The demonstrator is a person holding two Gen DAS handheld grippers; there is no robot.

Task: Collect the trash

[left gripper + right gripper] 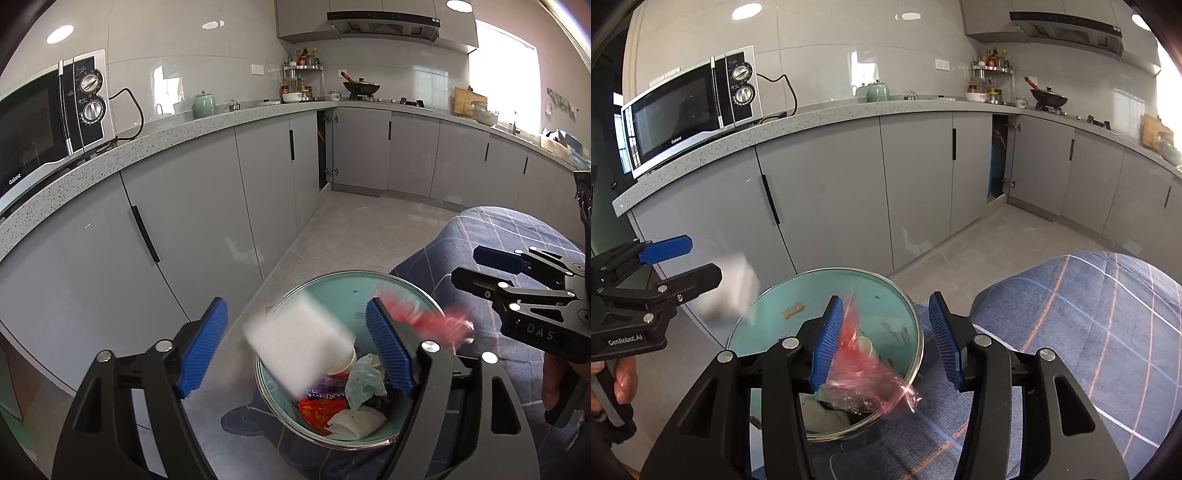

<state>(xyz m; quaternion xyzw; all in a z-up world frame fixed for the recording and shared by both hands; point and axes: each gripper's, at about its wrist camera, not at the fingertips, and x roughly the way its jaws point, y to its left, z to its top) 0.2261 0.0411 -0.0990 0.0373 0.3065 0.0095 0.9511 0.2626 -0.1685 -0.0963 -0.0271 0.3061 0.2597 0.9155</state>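
I see a grey tiled floor (354, 229) carrying everything low down. A teal trash bin (343, 291) with a metal rim stands on it at 6 o'clock in my left view. The grey base cabinets (207, 206) rise from the floor from 9 through 2 o'clock. What looks like blue checked fabric (1082, 317) sits at 4 o'clock.

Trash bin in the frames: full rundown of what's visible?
The trash bin is round, with a pale teal inside wall and a shiny metal rim. It stands upright on the grey floor beside the cabinets, against a blue plaid cloth. Inside lie a paper cup, a red-orange wrapper, a purple wrapper, crumpled pale plastic and white paper. A blurred white block and a red plastic wrapper are above its opening, both motion-blurred.
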